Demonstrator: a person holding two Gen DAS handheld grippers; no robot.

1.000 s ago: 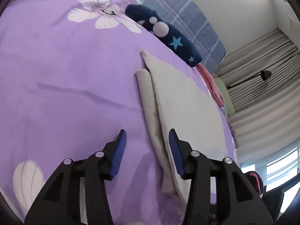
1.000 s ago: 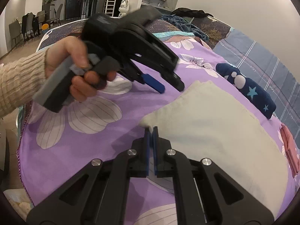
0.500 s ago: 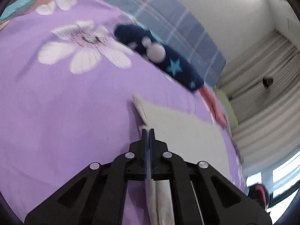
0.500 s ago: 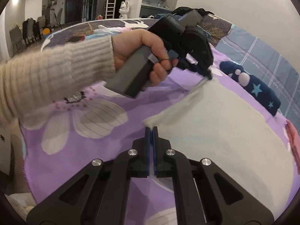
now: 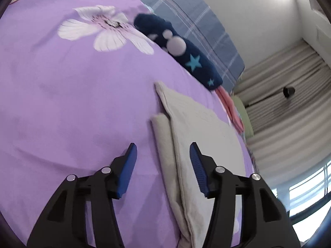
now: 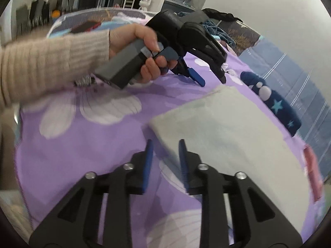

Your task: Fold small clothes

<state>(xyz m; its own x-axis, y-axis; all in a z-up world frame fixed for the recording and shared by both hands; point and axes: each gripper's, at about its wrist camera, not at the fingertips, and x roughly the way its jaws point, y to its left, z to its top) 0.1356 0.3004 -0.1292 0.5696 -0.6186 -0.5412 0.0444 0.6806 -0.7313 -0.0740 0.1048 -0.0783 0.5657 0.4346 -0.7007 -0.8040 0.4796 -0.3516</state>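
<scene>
Left gripper jaws are opening, nothing pinched, straddling the stepped left edge of the folded pale-beige cloth garment lying flat on the purple floral bedsheet. Right gripper jaws are likewise opening, the garment's near corner lying loose between them. Risk: either blue pad could snag that released edge on withdrawal and spring the fold open, or nudge it toward the navy star-patterned sock beside it.

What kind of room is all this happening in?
Most likely a bedroom at home: a bed with a purple flowered sheet, a blue plaid pillow, and long curtains beside a window.
</scene>
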